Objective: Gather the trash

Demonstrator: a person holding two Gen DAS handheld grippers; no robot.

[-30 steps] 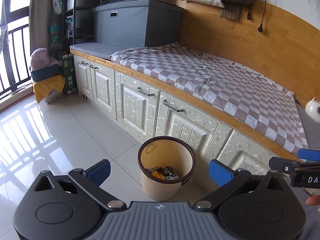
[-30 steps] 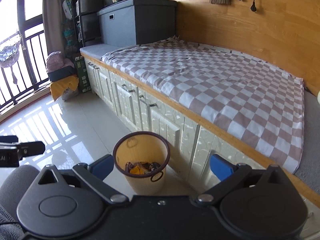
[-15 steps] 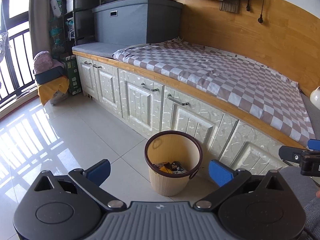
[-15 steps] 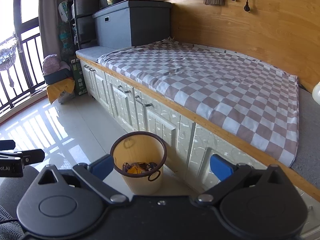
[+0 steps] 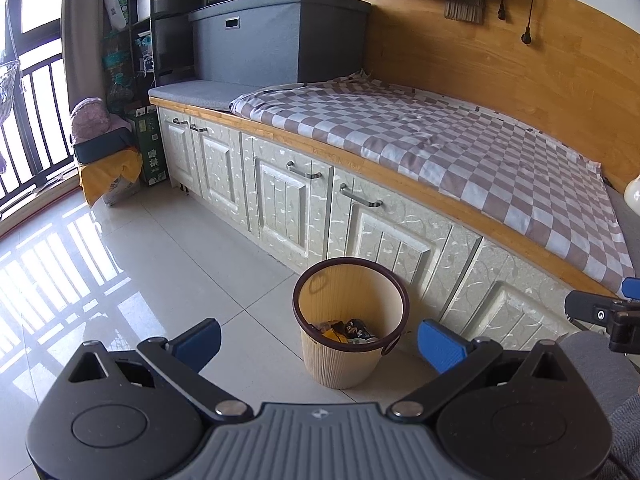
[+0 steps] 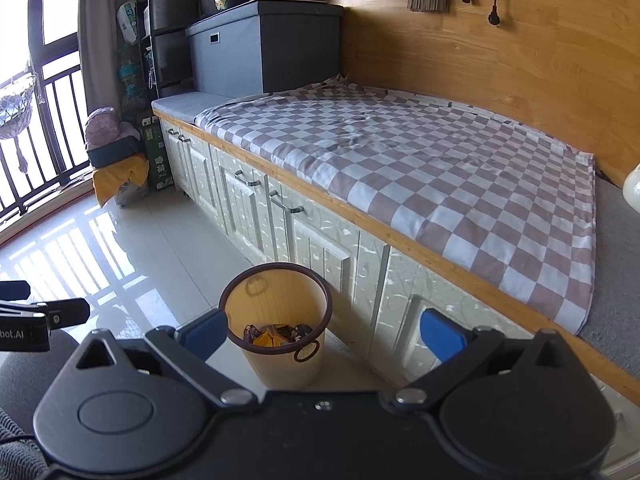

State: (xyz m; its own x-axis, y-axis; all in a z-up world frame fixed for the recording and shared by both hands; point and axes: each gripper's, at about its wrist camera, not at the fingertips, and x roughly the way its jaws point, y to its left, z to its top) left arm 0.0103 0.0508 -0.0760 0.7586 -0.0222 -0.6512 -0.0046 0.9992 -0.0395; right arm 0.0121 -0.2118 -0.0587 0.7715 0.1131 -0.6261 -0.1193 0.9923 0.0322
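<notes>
A beige waste basket with a dark brown rim point(image 5: 396, 292) stands on the tiled floor against the bench cabinets; it also shows in the right wrist view point(image 6: 322, 292). Crumpled wrappers, yellow and dark, point(image 5: 346, 330) lie in its bottom, also seen in the right wrist view point(image 6: 278, 332). My left gripper point(image 5: 318, 338) is open and empty, held back from the basket and above it. My right gripper point(image 6: 324, 330) is open and empty, likewise back from the basket. The right gripper's tip shows in the left wrist view point(image 5: 600, 312); the left gripper's tip shows in the right wrist view point(image 6: 44, 312).
A long bench with pale cabinet doors point(image 5: 288, 208) carries a checked cloth point(image 5: 440, 136) and a grey storage box point(image 5: 280, 36). Shelves and bags point(image 5: 108, 152) stand at the far left by the balcony railing. A wooden wall panel point(image 6: 500, 60) backs the bench.
Both grippers have drawn back and up from the basket, so it sits a little farther and lower in both views. Both stay open and empty.
</notes>
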